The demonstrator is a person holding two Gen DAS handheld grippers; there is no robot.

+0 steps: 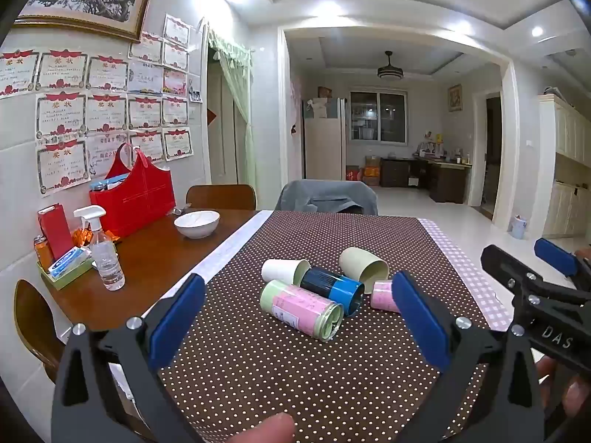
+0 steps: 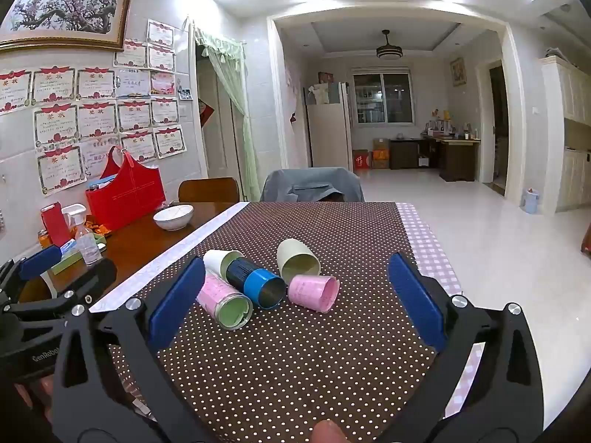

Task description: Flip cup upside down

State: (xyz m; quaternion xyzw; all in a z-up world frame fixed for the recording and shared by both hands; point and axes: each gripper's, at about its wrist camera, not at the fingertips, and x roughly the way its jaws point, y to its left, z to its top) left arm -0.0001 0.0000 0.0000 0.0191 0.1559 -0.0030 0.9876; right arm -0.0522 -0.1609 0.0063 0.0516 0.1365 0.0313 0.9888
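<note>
Several cups lie on their sides in a cluster on the dotted brown cloth [image 1: 295, 369]: a green-and-pink one [image 1: 301, 310] [image 2: 225, 301], a black-and-blue one [image 1: 332, 289] [image 2: 256, 282], a white one [image 1: 284, 270] [image 2: 218, 260], a pale green one [image 1: 364, 265] [image 2: 297, 260] and a pink one [image 1: 382, 295] [image 2: 314, 291]. My left gripper [image 1: 295, 317] is open and empty, short of the cluster. My right gripper [image 2: 295, 306] is open and empty, also short of it, and shows at the right edge of the left wrist view [image 1: 532, 269].
On the bare wood at the left stand a white bowl [image 1: 197, 223], a spray bottle [image 1: 103, 254], a red bag [image 1: 135, 192] and a tray of small items [image 1: 62, 265]. Chairs [image 1: 325, 193] stand at the table's far side. The table's right edge [image 1: 472, 269] drops to the floor.
</note>
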